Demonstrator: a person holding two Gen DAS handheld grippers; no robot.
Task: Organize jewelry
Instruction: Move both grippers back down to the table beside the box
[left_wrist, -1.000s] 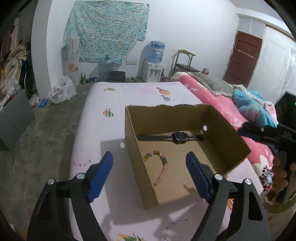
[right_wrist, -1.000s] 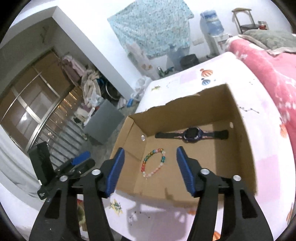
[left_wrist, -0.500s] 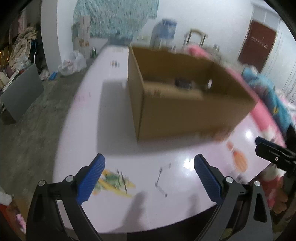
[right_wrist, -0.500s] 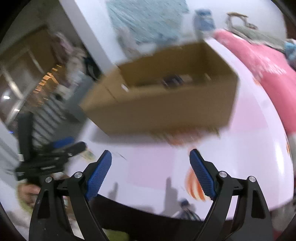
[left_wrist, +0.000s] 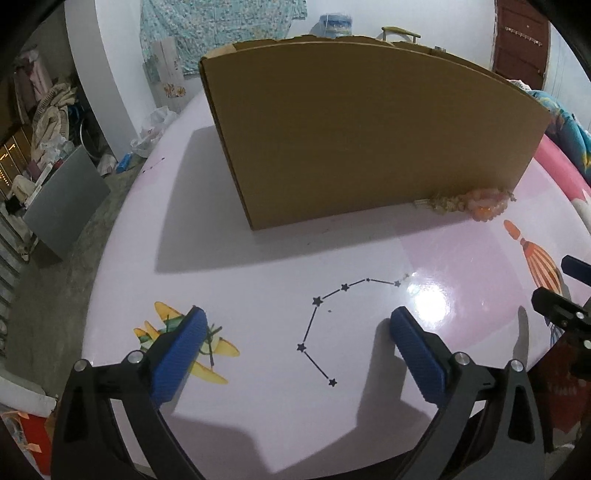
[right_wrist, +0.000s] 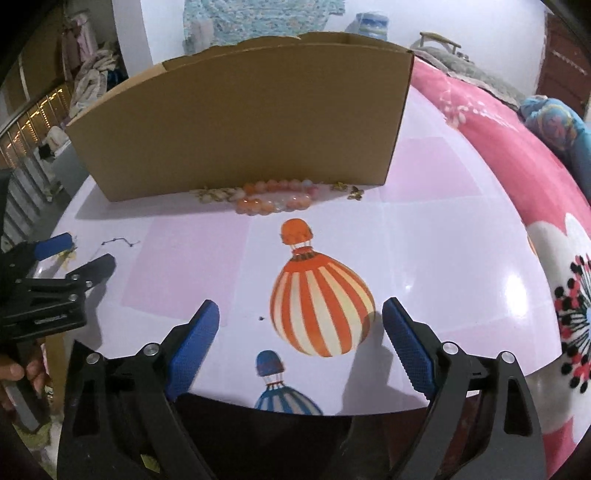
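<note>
A brown cardboard box (left_wrist: 369, 140) (right_wrist: 243, 118) stands on the pink printed table (left_wrist: 258, 258) (right_wrist: 443, 229); its near wall hides the inside. An orange and pink bead bracelet (right_wrist: 273, 201) (left_wrist: 484, 205) lies against the foot of that wall, with small gold pieces (right_wrist: 212, 194) (left_wrist: 439, 201) beside it. My left gripper (left_wrist: 297, 317) hangs low over the table's near part, open and empty, left of the bracelet. My right gripper (right_wrist: 301, 306) hovers over the balloon print in front of the bracelet; its jaws are opening with nothing between them.
A bed with a pink flowered blanket (right_wrist: 517, 147) borders the table on the right. The table's near edge (right_wrist: 295, 410) lies just under the right gripper. A grey panel (left_wrist: 62, 206) and piled clothes stand on the floor at left. A hand (right_wrist: 14, 373) holds the left gripper's handle.
Both grippers have dropped from above the box to low in front of it, and both jaws have widened. The watch and bead string inside the box are now hidden behind its wall.
</note>
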